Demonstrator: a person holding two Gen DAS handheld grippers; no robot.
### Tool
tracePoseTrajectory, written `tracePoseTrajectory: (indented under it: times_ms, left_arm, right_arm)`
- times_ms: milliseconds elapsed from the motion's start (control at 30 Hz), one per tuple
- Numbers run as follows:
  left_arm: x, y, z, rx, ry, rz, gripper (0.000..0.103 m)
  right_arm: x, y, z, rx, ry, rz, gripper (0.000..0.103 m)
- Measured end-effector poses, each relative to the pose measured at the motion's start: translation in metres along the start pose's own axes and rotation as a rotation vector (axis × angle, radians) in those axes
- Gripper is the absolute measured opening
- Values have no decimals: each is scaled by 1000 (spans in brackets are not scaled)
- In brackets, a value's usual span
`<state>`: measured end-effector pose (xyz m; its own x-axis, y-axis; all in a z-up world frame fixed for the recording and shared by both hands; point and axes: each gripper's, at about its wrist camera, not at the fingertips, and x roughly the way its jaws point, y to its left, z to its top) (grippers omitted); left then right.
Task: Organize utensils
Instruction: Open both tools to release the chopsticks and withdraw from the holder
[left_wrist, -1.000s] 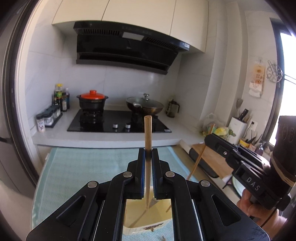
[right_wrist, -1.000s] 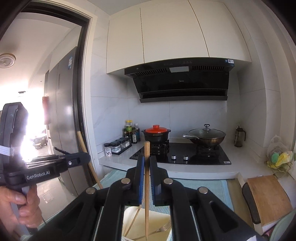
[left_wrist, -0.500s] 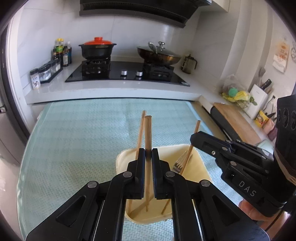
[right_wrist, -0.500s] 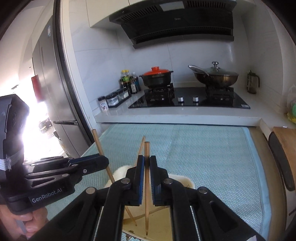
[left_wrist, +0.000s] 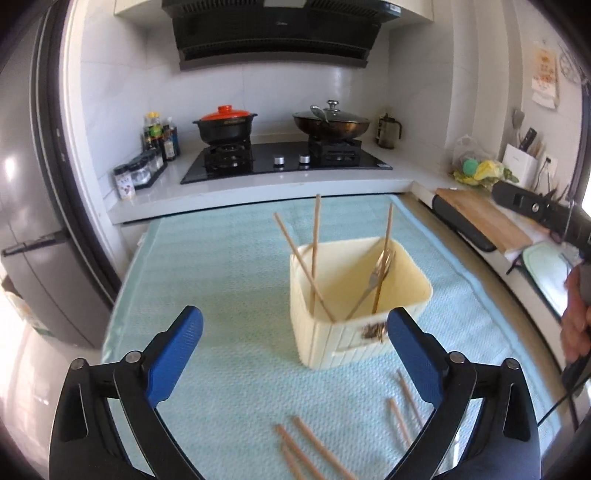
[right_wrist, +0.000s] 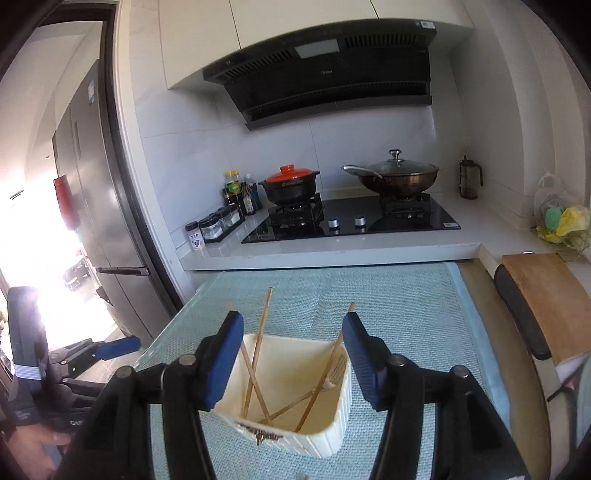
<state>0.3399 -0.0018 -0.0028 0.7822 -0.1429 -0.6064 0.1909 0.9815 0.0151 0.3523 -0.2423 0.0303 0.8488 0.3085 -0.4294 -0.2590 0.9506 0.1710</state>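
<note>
A cream ribbed utensil box (left_wrist: 343, 343) stands on the teal mat (left_wrist: 221, 266). Three wooden chopsticks (left_wrist: 315, 254) and a fork (left_wrist: 376, 278) lean inside it. Several more chopsticks (left_wrist: 314, 454) lie loose on the mat in front of the box. My left gripper (left_wrist: 295, 354) is open and empty, just short of the box. My right gripper (right_wrist: 291, 354) is open and empty above the box (right_wrist: 317, 439), with the chopsticks (right_wrist: 258, 350) and fork (right_wrist: 334, 373) below it. The right gripper also shows at the left wrist view's right edge (left_wrist: 535, 210).
Behind the mat is a white counter with a black hob (left_wrist: 284, 162), a red-lidded pot (left_wrist: 225, 125), a wok (left_wrist: 330, 123) and spice jars (left_wrist: 136, 173). A wooden cutting board (left_wrist: 484, 218) lies to the right. A fridge (left_wrist: 29, 221) stands left.
Both grippers were shut on a chopstick each; both have opened and pulled back. The two chopsticks now stand in the box.
</note>
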Motion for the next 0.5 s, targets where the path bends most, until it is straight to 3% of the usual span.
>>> tracePoseTrajectory:
  times_ms: [133,333,500]
  left_arm:
    - [-42,-9,-62,32,6,59,103]
    - [-72,-29,-138,-10,46,104,103]
    - [-95,-45,-180,-4,23,200,103]
  right_arm:
    - [-57,7,-37,-108,-1,-60,75]
    - [-119,16,-120,-195,30,-179,77]
    - [-156,21,-185,-152,57,-207,77]
